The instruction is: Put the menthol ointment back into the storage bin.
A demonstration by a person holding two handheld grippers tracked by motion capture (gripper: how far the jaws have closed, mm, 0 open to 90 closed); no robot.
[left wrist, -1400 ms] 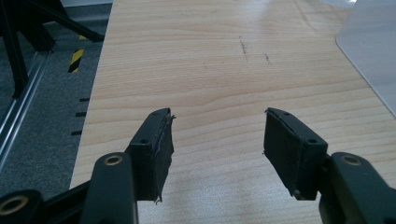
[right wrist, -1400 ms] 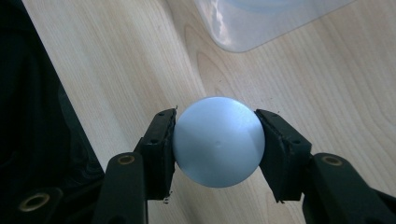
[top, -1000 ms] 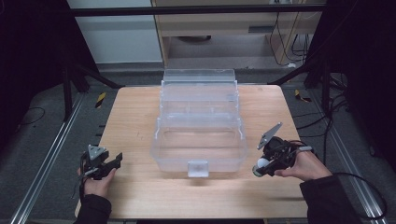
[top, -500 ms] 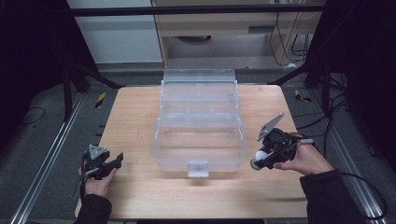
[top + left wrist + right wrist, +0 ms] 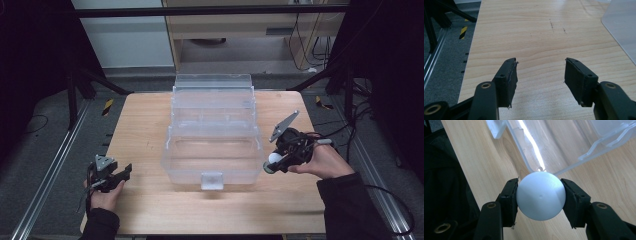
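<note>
Two grippers at work: left gripper point(image 5: 111, 175) parked by the table's point(image 5: 145, 125) near-left corner, jaws spread and empty, seemingly kept clear. Clear box point(image 5: 213, 145) at centre, open to receive. Right gripper point(image 5: 280, 159) beside its right wall, clamped on ball point(image 5: 540, 195): white, smooth, matte, probably bound for box.

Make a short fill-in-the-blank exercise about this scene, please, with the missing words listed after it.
1. The right tool is shut on a white ____.
2. The left tool is ____ and holds nothing.
3. The clear box stands on a ____ table.
4. In the high view, the ball is at the box's ____ side.

Missing words: ball; open; wooden; right
</note>
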